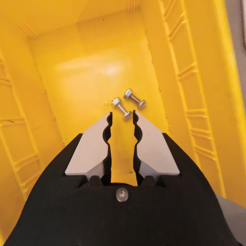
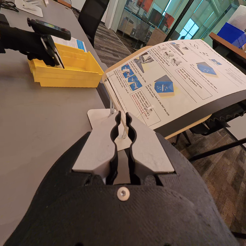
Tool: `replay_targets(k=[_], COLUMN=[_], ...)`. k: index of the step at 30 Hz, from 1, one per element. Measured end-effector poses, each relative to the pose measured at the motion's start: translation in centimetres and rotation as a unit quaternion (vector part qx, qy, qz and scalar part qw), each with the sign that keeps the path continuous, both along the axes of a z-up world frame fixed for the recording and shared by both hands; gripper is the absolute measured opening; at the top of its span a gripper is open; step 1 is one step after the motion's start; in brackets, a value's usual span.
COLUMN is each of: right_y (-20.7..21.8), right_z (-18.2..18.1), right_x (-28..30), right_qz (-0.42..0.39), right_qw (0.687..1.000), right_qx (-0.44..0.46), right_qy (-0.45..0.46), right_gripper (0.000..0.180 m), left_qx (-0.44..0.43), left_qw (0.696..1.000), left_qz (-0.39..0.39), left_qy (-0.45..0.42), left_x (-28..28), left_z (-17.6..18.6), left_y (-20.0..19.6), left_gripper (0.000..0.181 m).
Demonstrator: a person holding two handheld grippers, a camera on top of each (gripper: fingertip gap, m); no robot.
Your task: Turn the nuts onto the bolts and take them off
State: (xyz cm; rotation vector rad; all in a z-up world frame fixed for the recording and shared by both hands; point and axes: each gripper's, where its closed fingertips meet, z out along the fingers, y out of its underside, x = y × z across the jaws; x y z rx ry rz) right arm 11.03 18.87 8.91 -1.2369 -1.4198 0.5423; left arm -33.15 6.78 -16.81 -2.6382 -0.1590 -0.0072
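Note:
In the left wrist view, two silver bolts lie on the floor of a yellow bin (image 1: 82,55), each with a nut threaded on. The nearer bolt (image 1: 121,108) lies just past my left gripper (image 1: 122,113), its near end by the right fingertip. The second bolt (image 1: 134,99) lies just behind it to the right. The left gripper is open and empty. In the right wrist view, my right gripper (image 2: 123,113) hovers over the grey table's (image 2: 40,119) edge, empty, with its jaws a narrow gap apart. That view shows the left gripper (image 2: 53,53), held by a black-gloved hand, dipping into the yellow bin (image 2: 69,77).
A printed instruction sheet (image 2: 173,79) rests on a tilted stand right of the bin; its white base plate (image 2: 101,117) lies under the right gripper's tips. A black chair (image 2: 91,16) stands beyond the table. The bin's ribbed walls (image 1: 186,93) rise on both sides of the left gripper. There is about 55 cm between the tips of the two grippers.

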Motion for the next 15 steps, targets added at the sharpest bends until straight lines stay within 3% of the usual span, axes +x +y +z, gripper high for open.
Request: replay_targets(k=[8,15], right_y=[-0.3,-0.5], right_z=[-0.7,-1.1], right_x=[-1.0,-1.7], right_qz=[0.008,0.016], right_qw=[1.0,1.0], right_qx=[0.002,0.0], right_qy=[-0.016,-0.023], right_gripper=[0.005,0.005], left_qx=[-0.042,-0.049], left_qw=[0.999,0.998], left_qz=[0.002,-0.021], left_qy=[0.013,0.016], left_x=[-0.8,-0.8], left_z=[-1.6,-2.2], left_y=[0.7,1.2], left_gripper=[0.03,0.015])
